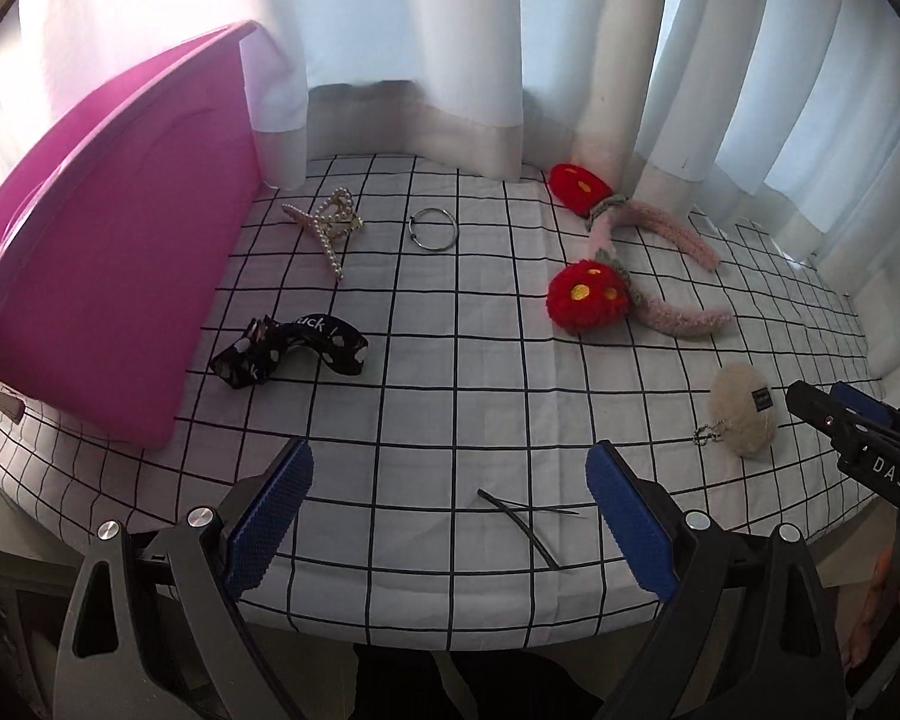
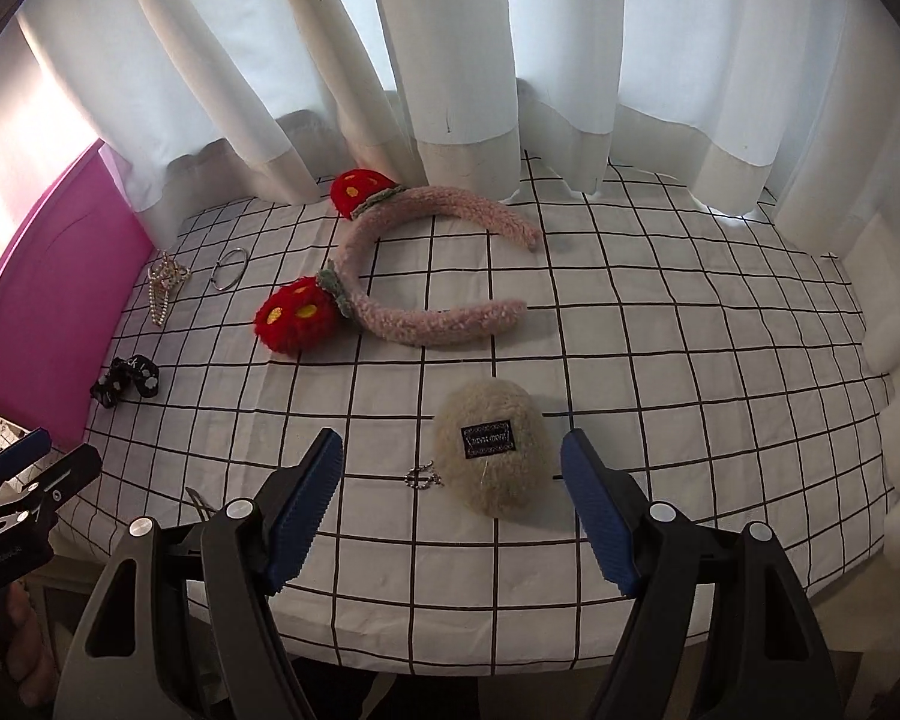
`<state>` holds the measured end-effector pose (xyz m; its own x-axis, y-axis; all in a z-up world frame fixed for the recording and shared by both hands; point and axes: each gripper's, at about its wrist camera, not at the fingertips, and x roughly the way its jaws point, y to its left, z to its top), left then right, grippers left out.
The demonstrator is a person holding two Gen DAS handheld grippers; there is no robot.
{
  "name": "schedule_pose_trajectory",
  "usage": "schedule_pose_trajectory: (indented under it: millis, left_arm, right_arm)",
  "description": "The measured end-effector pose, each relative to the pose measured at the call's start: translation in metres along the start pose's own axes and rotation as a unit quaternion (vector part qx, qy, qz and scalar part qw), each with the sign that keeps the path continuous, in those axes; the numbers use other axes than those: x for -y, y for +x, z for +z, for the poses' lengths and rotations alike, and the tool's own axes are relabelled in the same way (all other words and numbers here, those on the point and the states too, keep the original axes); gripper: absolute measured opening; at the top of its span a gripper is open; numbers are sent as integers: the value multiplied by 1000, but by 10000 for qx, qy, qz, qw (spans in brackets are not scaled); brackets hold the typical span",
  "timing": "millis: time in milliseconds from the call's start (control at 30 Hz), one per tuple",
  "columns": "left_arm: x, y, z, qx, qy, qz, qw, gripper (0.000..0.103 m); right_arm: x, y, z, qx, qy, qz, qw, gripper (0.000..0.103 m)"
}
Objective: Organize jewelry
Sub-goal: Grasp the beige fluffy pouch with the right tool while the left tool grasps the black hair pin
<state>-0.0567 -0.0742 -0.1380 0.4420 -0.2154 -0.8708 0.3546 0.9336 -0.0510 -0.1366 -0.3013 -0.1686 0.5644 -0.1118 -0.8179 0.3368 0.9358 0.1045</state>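
Observation:
On the checked cloth lie a pearl hair claw (image 1: 329, 222) (image 2: 165, 288), a metal ring (image 1: 433, 229) (image 2: 229, 269), a black patterned hair band (image 1: 291, 351) (image 2: 126, 381), a pink fuzzy headband with red strawberries (image 1: 630, 264) (image 2: 402, 276), a beige fluffy keychain pouch (image 1: 743, 417) (image 2: 493, 456) and thin black hairpins (image 1: 528, 519). My left gripper (image 1: 450, 480) is open and empty above the front of the cloth, with the hairpins between its fingers. My right gripper (image 2: 450, 468) is open and empty, and the pouch lies between its fingers.
A pink box (image 1: 102, 276) (image 2: 42, 312) stands at the left edge. White curtains (image 1: 450, 60) (image 2: 450, 60) hang along the back and right. The table's front edge (image 1: 450, 642) is just under the grippers. The right gripper also shows in the left wrist view (image 1: 858, 438).

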Motion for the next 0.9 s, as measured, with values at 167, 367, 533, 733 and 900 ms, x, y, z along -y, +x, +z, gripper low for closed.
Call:
schedule_pose_trajectory:
  millis: [167,367,533,733,900]
  left_arm:
    - [9,27,-17,-275,-3,50,9996,90]
    - [23,50,-34,-539,52,-71,9985,90]
    - [31,67,-38,-669,22,-98,9977,90]
    - [39,77,-41,-736,37,-114,9972,90]
    - [44,82,-46,-765,54,-121,9970,90]
  right_arm:
    - [10,21,-10,-162,38,37,9999,72]
    - [19,41,-18,-298,57,45,9995,72]
    - [22,57,-20,-382,70,85,9992,72]
    - [26,70,-20,-423,55,-10,9991,72]
    - [29,78,-21,-483,32,21,9988,72]
